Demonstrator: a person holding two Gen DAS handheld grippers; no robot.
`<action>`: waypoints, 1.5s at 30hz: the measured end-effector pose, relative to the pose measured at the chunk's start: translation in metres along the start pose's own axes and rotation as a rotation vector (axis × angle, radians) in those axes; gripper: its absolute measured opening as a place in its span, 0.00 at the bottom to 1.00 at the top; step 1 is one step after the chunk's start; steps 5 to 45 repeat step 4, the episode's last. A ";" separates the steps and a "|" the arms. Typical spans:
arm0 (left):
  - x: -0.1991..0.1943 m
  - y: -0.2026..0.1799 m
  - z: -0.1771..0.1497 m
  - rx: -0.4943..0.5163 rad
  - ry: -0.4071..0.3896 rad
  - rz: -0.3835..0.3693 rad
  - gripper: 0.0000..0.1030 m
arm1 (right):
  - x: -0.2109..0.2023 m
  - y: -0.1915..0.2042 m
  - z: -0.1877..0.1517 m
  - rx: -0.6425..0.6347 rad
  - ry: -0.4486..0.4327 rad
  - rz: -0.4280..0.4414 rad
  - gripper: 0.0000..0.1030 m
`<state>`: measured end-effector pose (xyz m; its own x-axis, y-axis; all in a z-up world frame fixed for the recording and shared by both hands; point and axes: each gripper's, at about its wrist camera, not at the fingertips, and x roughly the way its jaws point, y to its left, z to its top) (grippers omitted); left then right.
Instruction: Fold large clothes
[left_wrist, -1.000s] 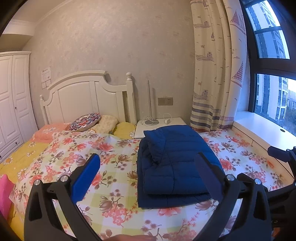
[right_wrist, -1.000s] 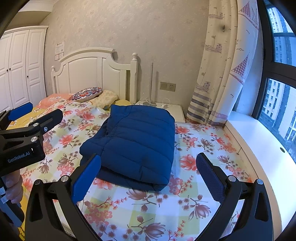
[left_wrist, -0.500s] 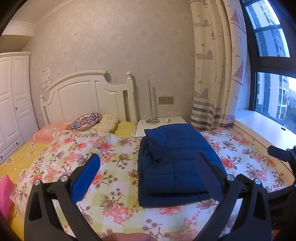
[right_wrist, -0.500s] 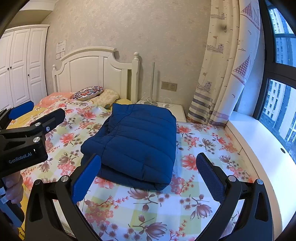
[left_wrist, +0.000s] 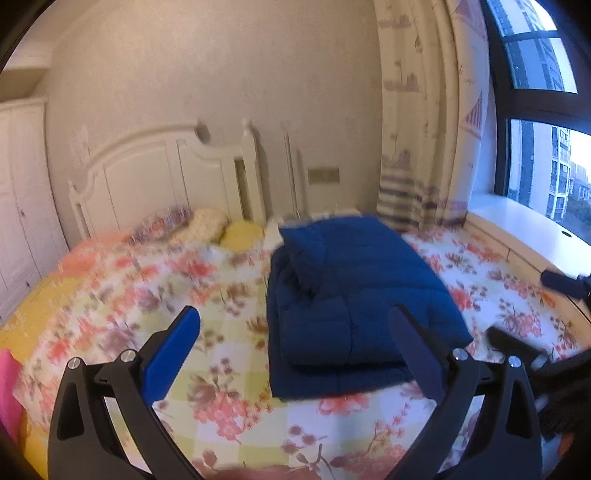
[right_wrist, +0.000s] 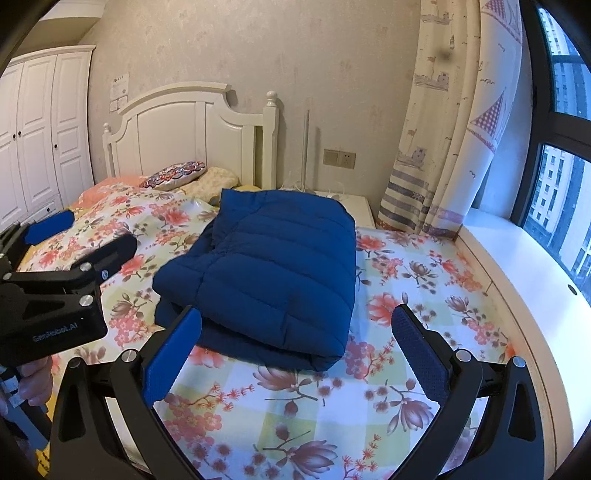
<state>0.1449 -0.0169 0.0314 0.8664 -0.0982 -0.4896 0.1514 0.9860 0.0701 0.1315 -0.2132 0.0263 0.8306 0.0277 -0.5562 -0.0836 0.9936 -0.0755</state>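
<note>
both grippers hover level above the floral quilt (right_wrist: 406, 266), fingers spread wide and empty. the left gripper (left_wrist: 295, 350) and right gripper (right_wrist: 295, 350) face the folded navy puffer jacket (right_wrist: 273, 266).

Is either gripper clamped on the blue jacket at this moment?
No: the right gripper and the left gripper both stand open and empty, clear of the folded blue jacket lying on the floral bedspread.

Both hand-held grippers, L (left_wrist: 293, 334) & R (right_wrist: 295, 332), wide apart, empty.
</note>
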 end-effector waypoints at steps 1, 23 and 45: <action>0.012 0.008 -0.004 -0.010 0.040 -0.011 0.98 | 0.003 -0.009 0.000 0.008 0.000 -0.016 0.96; 0.052 0.053 -0.017 -0.076 0.153 0.006 0.98 | 0.014 -0.071 0.002 0.045 0.029 -0.118 0.96; 0.052 0.053 -0.017 -0.076 0.153 0.006 0.98 | 0.014 -0.071 0.002 0.045 0.029 -0.118 0.96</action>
